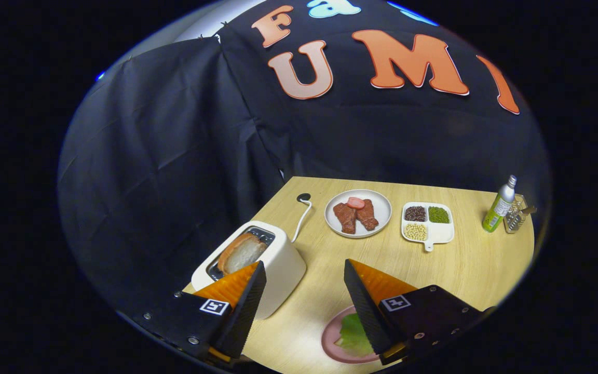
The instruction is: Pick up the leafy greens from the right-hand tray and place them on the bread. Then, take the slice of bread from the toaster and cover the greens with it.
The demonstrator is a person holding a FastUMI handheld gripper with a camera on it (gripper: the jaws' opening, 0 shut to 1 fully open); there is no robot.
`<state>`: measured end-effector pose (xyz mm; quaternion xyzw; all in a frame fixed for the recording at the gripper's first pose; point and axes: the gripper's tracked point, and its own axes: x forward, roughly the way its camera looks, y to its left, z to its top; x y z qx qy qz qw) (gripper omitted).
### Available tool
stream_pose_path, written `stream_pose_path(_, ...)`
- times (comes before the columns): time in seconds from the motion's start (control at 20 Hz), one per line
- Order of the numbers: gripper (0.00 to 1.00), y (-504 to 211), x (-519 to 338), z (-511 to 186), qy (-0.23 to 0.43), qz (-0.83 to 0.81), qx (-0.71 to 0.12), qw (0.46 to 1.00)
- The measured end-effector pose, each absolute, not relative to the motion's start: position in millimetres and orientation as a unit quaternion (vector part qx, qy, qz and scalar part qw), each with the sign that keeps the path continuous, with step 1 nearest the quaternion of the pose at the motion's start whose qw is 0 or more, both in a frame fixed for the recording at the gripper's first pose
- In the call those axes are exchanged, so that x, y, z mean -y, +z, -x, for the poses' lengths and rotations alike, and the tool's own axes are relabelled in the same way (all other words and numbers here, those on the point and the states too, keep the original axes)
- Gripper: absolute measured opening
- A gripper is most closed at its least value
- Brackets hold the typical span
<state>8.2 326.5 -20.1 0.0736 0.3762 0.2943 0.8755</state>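
Note:
A white toaster (284, 267) stands on the wooden table at its left edge, with a slice of bread (239, 253) sticking up out of its slot. My gripper (304, 264) is open above the table with nothing between its fingers. The left finger (244, 298) hangs in front of the toaster's near corner. A green leafy piece (352, 332) lies on a pink plate (330, 340), just inside the right finger (366, 304), which hides part of it. I cannot tell what lies under the leaf.
Beyond the fingers, a white plate (382, 218) holds brown meat pieces and a pink slice. To its right is a white divided tray (442, 234) of beans. A green bottle (499, 210) and a clear holder (516, 218) stand far right. The toaster's white cord (301, 221) runs back.

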Motion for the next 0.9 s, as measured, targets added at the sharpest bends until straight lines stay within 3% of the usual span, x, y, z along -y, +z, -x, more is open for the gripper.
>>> stream_pose_path(0.55, 0.91, -6.4, -420.1, 2.4, 0.341, -0.046, -0.462, 0.818)
stream_pose_path(0.9, 0.8, -38.6, -450.4, 9.3, 0.331, -0.021, -0.52, 0.787)
